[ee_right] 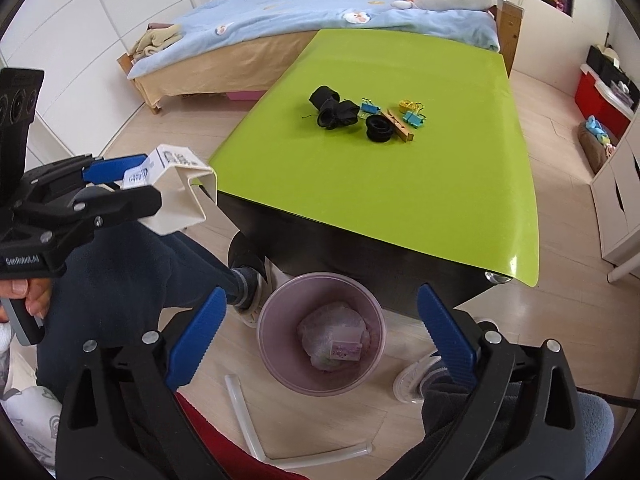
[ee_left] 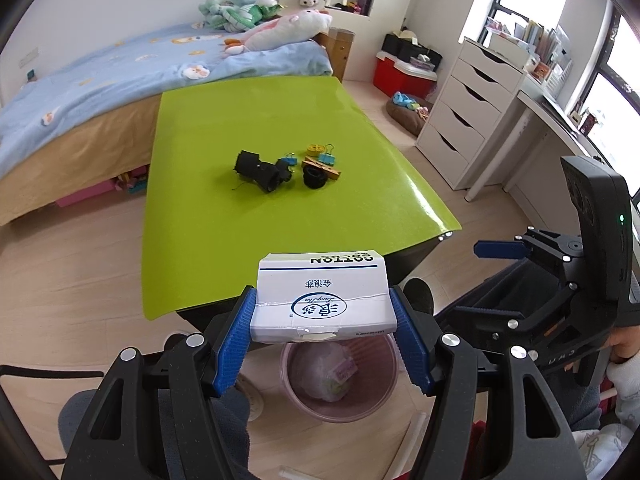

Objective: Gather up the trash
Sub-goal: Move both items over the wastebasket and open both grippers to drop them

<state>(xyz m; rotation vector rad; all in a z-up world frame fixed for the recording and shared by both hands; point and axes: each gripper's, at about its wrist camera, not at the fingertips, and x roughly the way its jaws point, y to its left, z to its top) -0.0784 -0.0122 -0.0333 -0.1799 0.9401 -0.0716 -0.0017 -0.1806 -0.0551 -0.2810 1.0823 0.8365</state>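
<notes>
**Box held over the bin, right gripper empty**

Left gripper [ee_left: 322,334]: its blue pads [ee_left: 234,340] pinch a white cardboard box [ee_left: 322,300] from both sides. The box bears blue print and the words "COTTON SOCKS", upside down in the left wrist view. In the right wrist view the same box [ee_right: 180,196] shows as an open, hollow sleeve, held near the table's near corner and above the floor.

Right gripper [ee_right: 320,344]: jaws spread wide, nothing between them. It points down at the bin.

Bin [ee_right: 276,376]: a pink, translucent round bucket on the wooden floor, just beside the near edge of the table. Inside lies a crumpled plastic bag [ee_right: 320,332] and a small pink carton [ee_right: 346,350]. In the left wrist view the bin [ee_left: 380,396] sits directly below the held box.

Table [ee_right: 400,192]: green top. In the middle sit black fabric pieces [ee_right: 334,112], a black ring [ee_right: 379,128], blue binder clips [ee_right: 412,118], a yellow clip [ee_right: 408,105] and a wooden clothespin [ee_right: 400,125], close together.

Floor near the bin: a bent clear tube [ee_right: 248,424] and a clear lid [ee_right: 412,380].
</notes>
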